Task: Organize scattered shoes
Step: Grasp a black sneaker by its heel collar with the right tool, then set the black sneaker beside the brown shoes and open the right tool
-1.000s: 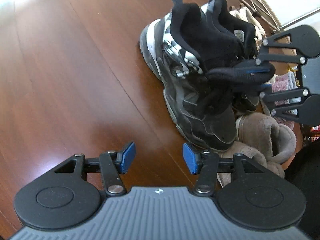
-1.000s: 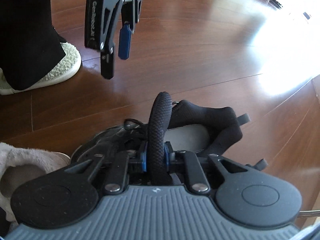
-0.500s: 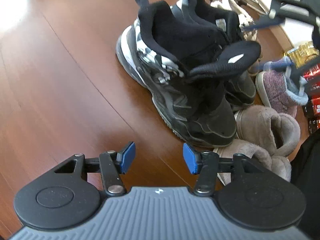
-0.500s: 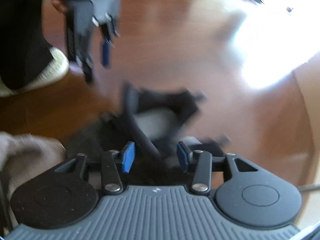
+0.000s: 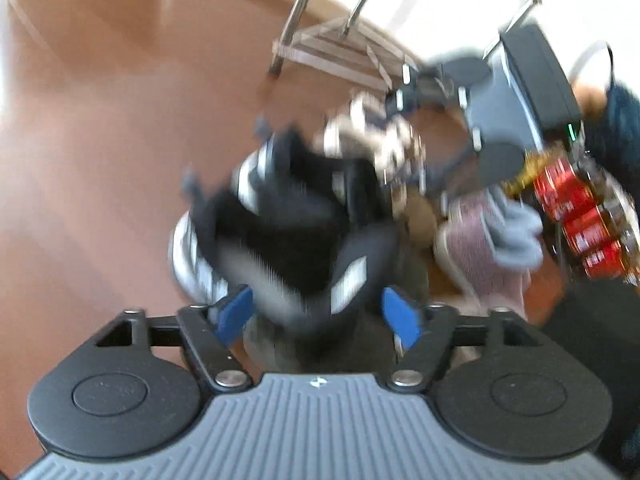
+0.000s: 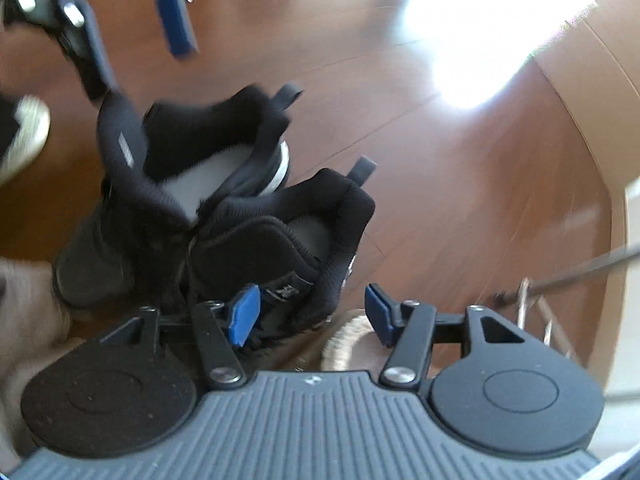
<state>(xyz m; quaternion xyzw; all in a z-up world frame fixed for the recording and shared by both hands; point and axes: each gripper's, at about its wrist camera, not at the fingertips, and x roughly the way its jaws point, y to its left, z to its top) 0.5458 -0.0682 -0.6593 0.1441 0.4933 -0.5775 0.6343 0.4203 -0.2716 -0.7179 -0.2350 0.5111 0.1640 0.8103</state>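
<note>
Nearest the right-wrist camera, the right tongs (image 6: 310,314) stand partly open and grip nothing, their jaws having just been opening off the tongue of the near shoe, whose black padded tongue and collar sit just ahead of the left blue pad. The pair of black high-top sneakers with white-striped soles (image 6: 224,208) stands side by side on the reddish-brown wooden floor (image 6: 460,208), beside tan fleece slippers (image 6: 348,340). In the blurred left-wrist view the left tongs (image 5: 318,314) are spread wide, freshly opened further, with the far sneaker's tongue between the pads; whether they touch it cannot be told. The shoes look bulky and fairly heavy, with stiff soles and soft, yielding uppers, so the firm collar rim or heel loop seems the surest hold. Beyond lie a pink knitted slipper (image 5: 480,248), red cans (image 5: 576,208) and a metal rack (image 5: 344,52).
</note>
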